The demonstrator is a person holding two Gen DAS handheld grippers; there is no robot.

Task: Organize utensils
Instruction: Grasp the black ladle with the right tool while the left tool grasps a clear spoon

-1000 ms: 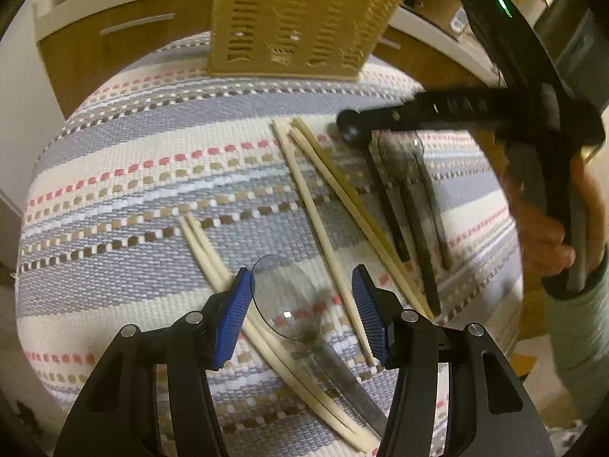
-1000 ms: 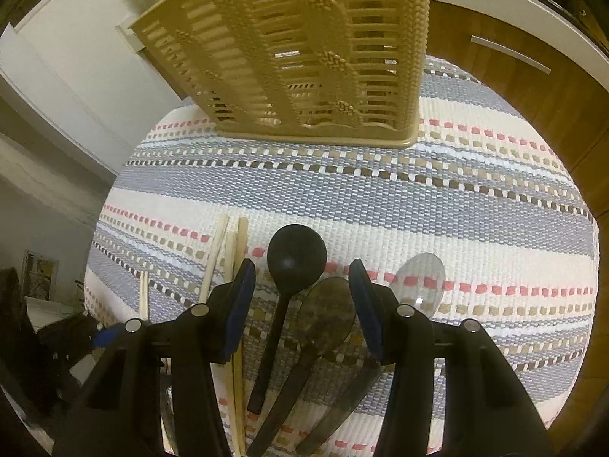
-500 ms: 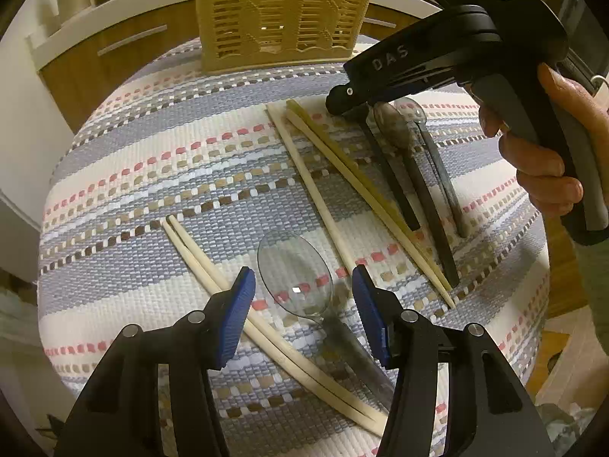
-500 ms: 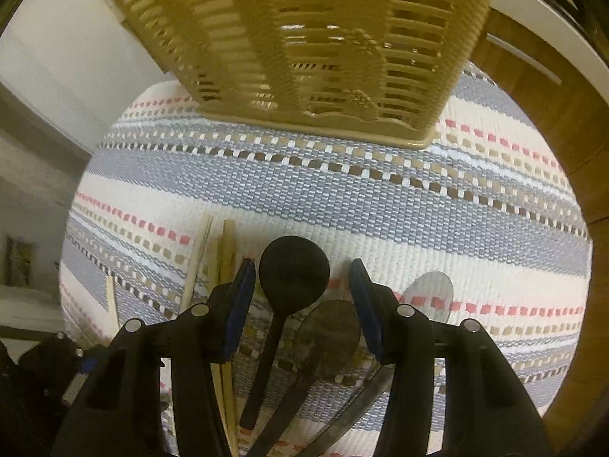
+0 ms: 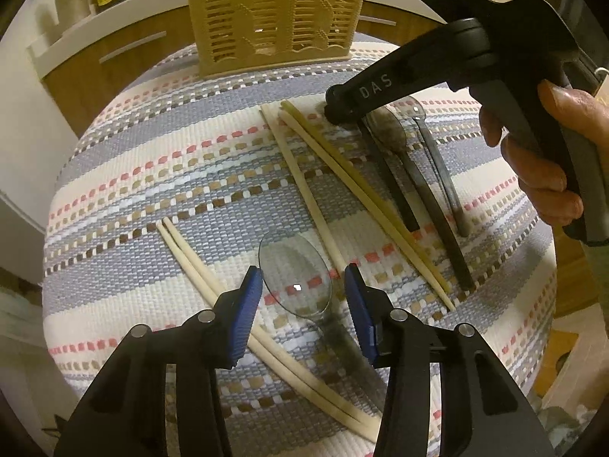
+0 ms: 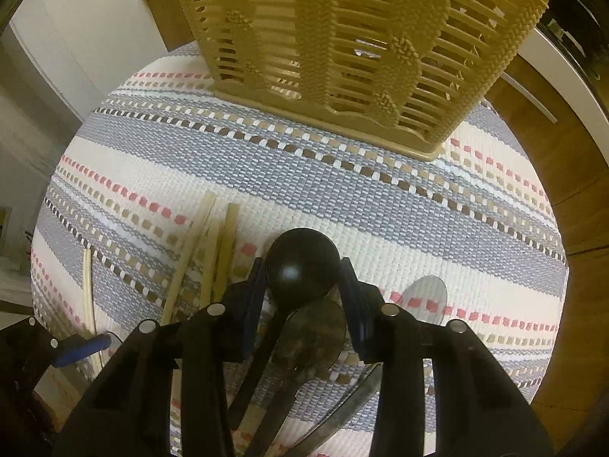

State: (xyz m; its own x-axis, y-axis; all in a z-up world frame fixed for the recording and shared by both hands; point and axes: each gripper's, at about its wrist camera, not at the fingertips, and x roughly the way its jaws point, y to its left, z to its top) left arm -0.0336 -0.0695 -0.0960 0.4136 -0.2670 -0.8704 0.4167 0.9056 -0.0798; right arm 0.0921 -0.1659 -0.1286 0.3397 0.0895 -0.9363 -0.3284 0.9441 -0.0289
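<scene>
Both wrist cameras look steeply down, close above the striped mat [image 5: 160, 175]. The left views it from the near-left, the right perhaps slightly closer; both share the far basket [image 6: 342, 38].

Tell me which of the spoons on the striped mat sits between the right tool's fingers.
The opaque black plastic spoon: its round bowl lies between the closing right tool. The brownish translucent spoon and clear spoon lie outside.

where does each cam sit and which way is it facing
Left wrist: on the left gripper, facing steeply down at the clear spoon between its closing jaws; the right hand shows.
Right wrist: on the right gripper, facing down at the black spoon between its closing jaws.
Shared: basket, striped cloth, chopsticks.
</scene>
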